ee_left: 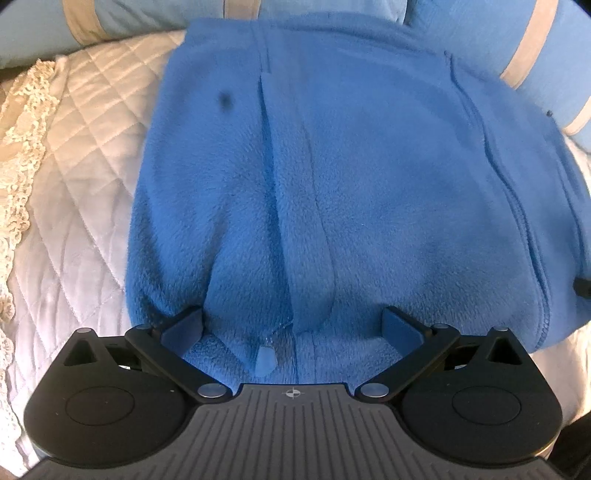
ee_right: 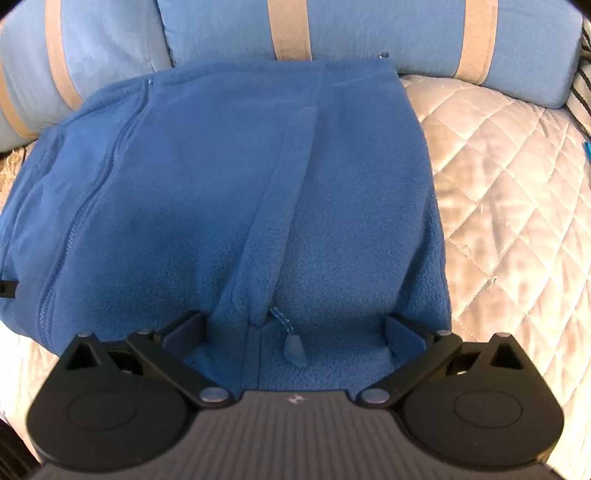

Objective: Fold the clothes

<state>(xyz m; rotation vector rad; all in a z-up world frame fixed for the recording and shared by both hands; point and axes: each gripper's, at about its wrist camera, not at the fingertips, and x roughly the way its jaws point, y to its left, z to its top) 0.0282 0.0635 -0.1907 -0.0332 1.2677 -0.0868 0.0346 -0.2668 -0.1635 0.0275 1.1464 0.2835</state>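
No brand, label or readable writing shows on the blue fleece jacket, which lies folded on a quilted cream bedspread against blue pillows with tan stripes. The left gripper and right gripper both stand spread wide over its near edge, pinching nothing — fleece merely bulges between the fingers. Only the left view shows a dark spot, perhaps a stain, and lace trim; only the right shows a braided zipper cord.
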